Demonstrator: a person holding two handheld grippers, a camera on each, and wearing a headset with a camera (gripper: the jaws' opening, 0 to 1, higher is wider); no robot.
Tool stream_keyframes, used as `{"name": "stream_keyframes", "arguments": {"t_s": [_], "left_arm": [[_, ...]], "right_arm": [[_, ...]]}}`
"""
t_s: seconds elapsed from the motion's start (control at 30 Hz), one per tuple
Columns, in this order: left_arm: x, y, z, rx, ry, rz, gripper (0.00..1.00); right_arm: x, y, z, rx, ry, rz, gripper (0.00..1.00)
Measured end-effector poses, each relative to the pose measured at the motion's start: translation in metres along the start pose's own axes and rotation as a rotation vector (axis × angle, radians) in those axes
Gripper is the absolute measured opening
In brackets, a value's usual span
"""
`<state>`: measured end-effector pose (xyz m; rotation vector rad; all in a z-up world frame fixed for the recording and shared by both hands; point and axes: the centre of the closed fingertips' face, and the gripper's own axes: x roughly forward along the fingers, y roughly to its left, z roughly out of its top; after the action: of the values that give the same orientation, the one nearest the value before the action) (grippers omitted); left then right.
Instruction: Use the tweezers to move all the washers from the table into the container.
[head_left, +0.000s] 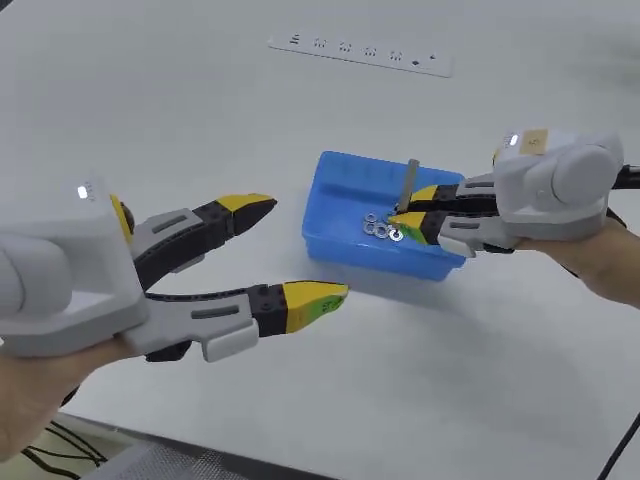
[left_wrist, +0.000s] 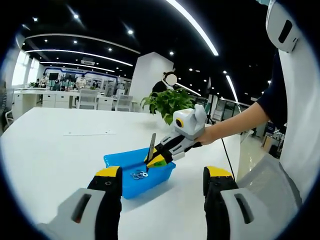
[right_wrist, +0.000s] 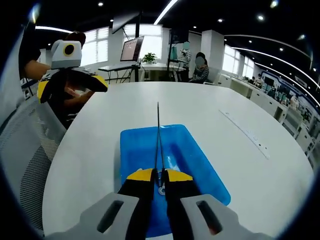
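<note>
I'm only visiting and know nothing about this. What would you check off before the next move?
1. Right gripper grips the tweezers: ok, jaws shut on them.
2. Tweezers over the blue container: ok.
3. Washers lie inside the container: ok.
4. More washers waiting on the table: cannot tell; the grippers hide part of it.
5. Left gripper clear of the container: ok, open and off to the side.
6. Washer held in the tweezers' tips: cannot tell.
</note>
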<state>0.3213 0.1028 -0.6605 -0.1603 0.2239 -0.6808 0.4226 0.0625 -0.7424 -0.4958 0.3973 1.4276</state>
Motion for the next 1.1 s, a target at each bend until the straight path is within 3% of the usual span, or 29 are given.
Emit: {"name": "stream_keyframes", "arguments": {"t_s": [0.2, 0.3, 0.4, 0.47, 0.53, 0.63, 0.73, 0.8, 0.97, 1.1], "left_arm": [[0.019, 0.004, 0.011, 0.025, -0.006, -0.034, 0.68], [0.035, 0.009, 0.025, 0.061, -0.014, -0.065, 0.64], [0.051, 0.013, 0.033, 0.073, -0.010, -0.096, 0.52], [0.060, 0.016, 0.035, 0.115, 0.014, -0.113, 0.44], [0.068, 0.013, 0.035, 0.134, 0.044, -0.154, 0.40], [0.072, 0.000, 0.044, 0.134, 0.033, -0.238, 0.28], [0.074, -0.003, 0.029, 0.223, 0.125, -0.284, 0.26], [0.075, -0.004, 0.022, 0.236, 0.156, -0.303, 0.24], [0.075, -0.005, 0.024, 0.245, 0.150, -0.320, 0.21], [0.075, -0.003, 0.023, 0.295, 0.166, -0.325, 0.13]], "right_arm": [[-0.004, 0.005, 0.016, -0.030, -0.028, 0.012, 0.08], [-0.005, 0.011, 0.021, -0.051, -0.034, 0.018, 0.08], [-0.005, 0.018, 0.024, -0.071, -0.033, 0.030, 0.08], [-0.006, 0.022, 0.025, -0.090, -0.027, 0.038, 0.08], [-0.006, 0.025, 0.025, -0.102, -0.025, 0.043, 0.08], [-0.007, 0.027, 0.027, -0.114, -0.022, 0.051, 0.08], [-0.007, 0.029, 0.029, -0.121, -0.025, 0.057, 0.08], [-0.006, 0.031, 0.031, -0.125, -0.028, 0.062, 0.08], [-0.004, 0.037, 0.034, -0.148, -0.023, 0.081, 0.08], [-0.003, 0.041, 0.035, -0.164, -0.016, 0.093, 0.08]]}}
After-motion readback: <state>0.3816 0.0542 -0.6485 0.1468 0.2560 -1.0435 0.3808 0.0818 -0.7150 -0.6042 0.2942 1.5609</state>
